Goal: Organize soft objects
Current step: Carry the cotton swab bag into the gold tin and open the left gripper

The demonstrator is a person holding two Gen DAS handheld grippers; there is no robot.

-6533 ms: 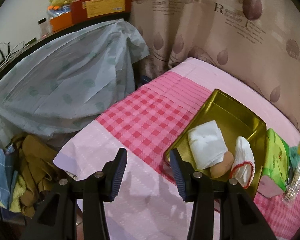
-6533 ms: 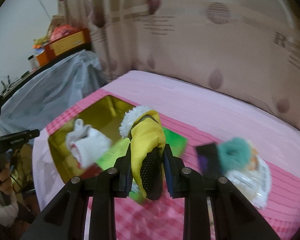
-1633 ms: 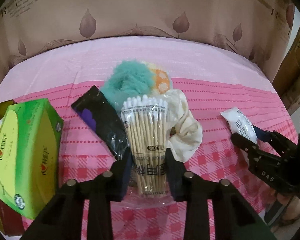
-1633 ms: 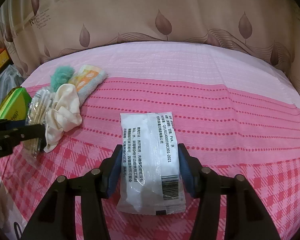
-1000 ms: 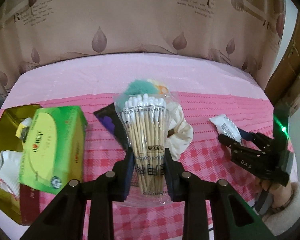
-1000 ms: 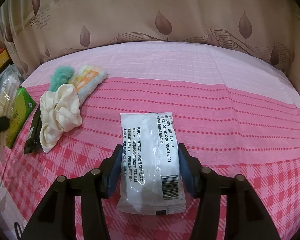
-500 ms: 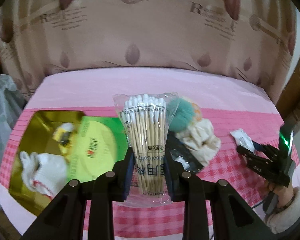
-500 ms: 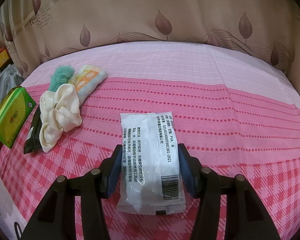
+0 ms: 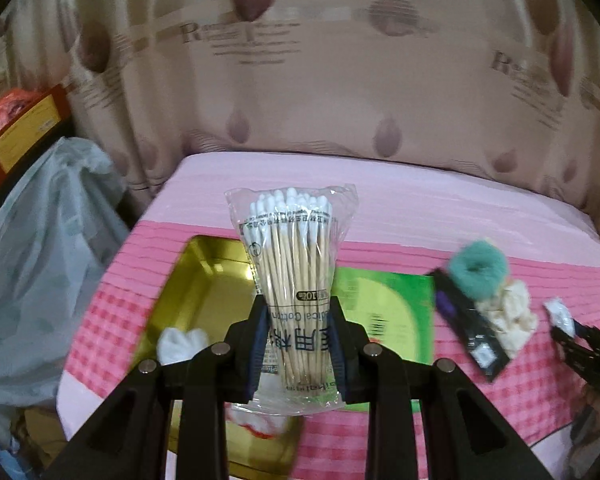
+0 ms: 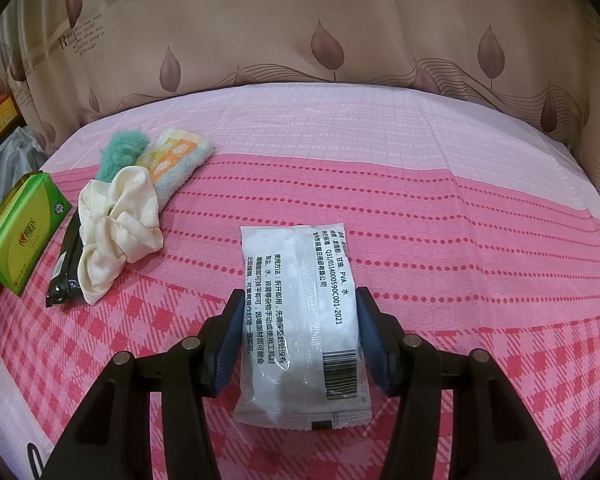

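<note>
Pink checked cloth [image 10: 440, 208] is covering the surface. Left gripper [image 9: 298, 344] is clamping the cotton swab packet [image 9: 294, 276] above the gold tray [image 9: 208, 280]; right gripper [image 10: 298, 344] is pinching the white sachet [image 10: 300, 300] resting on the cloth.

Left gripper [image 9: 296, 344] clamped, right gripper [image 10: 298, 344] likewise.

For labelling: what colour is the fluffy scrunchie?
Teal green; the fluffy scrunchie shows best in the right wrist view.
</note>
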